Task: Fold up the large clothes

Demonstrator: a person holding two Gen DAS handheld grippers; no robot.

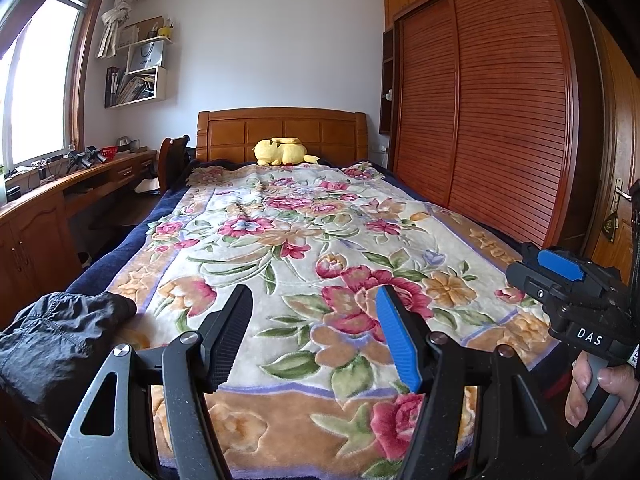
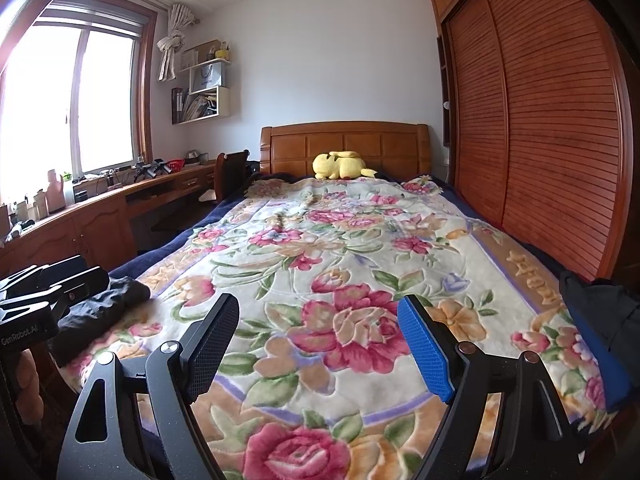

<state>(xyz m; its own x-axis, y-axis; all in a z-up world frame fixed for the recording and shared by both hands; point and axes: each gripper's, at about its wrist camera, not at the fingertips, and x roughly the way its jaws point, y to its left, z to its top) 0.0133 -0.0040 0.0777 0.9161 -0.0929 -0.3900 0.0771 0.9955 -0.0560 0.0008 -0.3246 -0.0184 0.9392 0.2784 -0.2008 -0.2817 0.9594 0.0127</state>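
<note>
L gripper [image 1: 316,332]: fingers spread wide, nothing btwn them, hovering over foot of bed.
R gripper [image 2: 320,344]: also spread wide, nothing held; person's hand [image 1: 600,392] on its handle, partly cut off by frame.
Dark garment [image 1: 60,340]: bunched at near-left corner of floral blanket [image 1: 300,248], lower part out of frame; type hard to tell.
2nd dark cloth [image 2: 600,320]: near-right bed edge, mostly cropped.
Room: blanket centre was bare up to yellow plush [image 1: 282,152] by headboard [image 1: 280,130].
Edges: wardrobe [image 1: 500,112] tight on right, desk [image 1: 60,196] left.
</note>
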